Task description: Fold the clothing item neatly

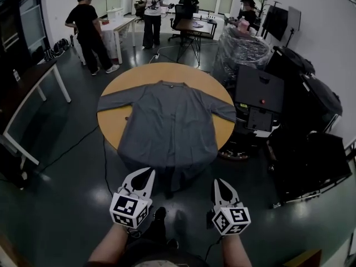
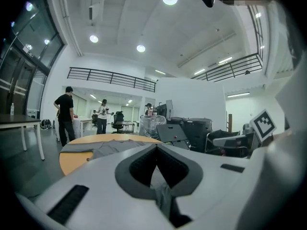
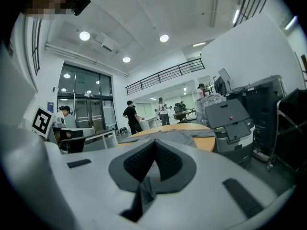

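Observation:
A grey long-sleeved shirt (image 1: 169, 121) lies spread flat on a round wooden table (image 1: 161, 71), collar at the far side, sleeves out to both sides and hem hanging over the near edge. My left gripper (image 1: 149, 174) and right gripper (image 1: 218, 183) are both shut and hold nothing. They sit short of the table's near edge, one on each side of the hanging hem. The left gripper view looks past its closed jaws (image 2: 156, 146) to the shirt (image 2: 110, 147) on the table (image 2: 74, 159). The right gripper view looks past its closed jaws (image 3: 154, 143) to the shirt (image 3: 168, 135).
A black machine with a grey panel (image 1: 258, 96) stands close to the table's right side, with a plastic-wrapped bundle (image 1: 239, 49) behind it. A white desk (image 1: 28, 85) stands at the left. Several people (image 1: 89, 32) stand at desks at the back. A cable (image 1: 72, 143) crosses the dark floor.

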Demonstrator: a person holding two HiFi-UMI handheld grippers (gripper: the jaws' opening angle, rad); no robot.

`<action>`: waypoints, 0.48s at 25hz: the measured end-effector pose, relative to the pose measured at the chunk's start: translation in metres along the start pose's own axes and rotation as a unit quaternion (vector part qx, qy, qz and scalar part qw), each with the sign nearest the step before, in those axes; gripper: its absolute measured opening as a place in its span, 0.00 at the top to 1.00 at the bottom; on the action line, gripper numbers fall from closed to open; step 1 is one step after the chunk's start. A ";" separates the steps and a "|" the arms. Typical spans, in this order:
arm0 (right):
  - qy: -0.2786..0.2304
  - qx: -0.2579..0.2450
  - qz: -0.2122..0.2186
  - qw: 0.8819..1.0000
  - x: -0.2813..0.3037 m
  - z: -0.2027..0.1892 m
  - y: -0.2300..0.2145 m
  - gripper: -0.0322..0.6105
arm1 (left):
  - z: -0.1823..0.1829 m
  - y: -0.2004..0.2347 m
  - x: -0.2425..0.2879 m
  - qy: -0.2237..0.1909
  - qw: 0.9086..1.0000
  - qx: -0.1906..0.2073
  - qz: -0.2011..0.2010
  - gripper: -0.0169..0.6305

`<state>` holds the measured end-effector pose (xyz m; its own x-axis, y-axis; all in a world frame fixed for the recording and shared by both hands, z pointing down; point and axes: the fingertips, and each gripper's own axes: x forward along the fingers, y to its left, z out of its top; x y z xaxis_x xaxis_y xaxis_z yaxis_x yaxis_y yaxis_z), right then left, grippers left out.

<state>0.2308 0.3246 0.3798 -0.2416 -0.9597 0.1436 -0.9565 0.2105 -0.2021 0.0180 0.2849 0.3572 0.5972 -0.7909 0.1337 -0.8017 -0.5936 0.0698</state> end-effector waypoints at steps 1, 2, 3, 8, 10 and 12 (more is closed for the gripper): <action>0.003 -0.007 -0.005 1.000 0.009 0.000 -0.002 0.97 | -0.001 0.007 0.010 0.003 1.000 -0.003 -0.002 0.96; 0.007 -0.018 -0.009 1.000 0.018 0.001 -0.004 0.97 | -0.003 0.014 0.020 0.004 1.000 -0.008 -0.005 0.96; 0.011 -0.030 -0.015 0.999 0.028 0.002 -0.006 0.97 | -0.004 0.021 0.030 0.006 1.000 -0.012 -0.008 0.96; 0.011 -0.030 -0.035 0.999 0.084 0.015 -0.018 0.97 | -0.012 0.063 0.081 0.016 0.999 -0.034 -0.016 0.96; 0.006 -0.015 -0.048 0.999 0.108 0.021 -0.026 0.97 | -0.010 0.075 0.101 0.012 0.999 -0.040 -0.022 0.96; 0.004 -0.001 -0.059 0.998 0.127 0.024 -0.029 0.97 | -0.007 0.081 0.117 0.011 0.998 -0.042 -0.035 0.96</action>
<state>0.2314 0.1918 0.3809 -0.1289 -0.9763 0.1739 -0.9787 0.0970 -0.1808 0.0231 0.1456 0.3850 0.6512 -0.7444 0.1477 -0.7584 -0.6312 0.1628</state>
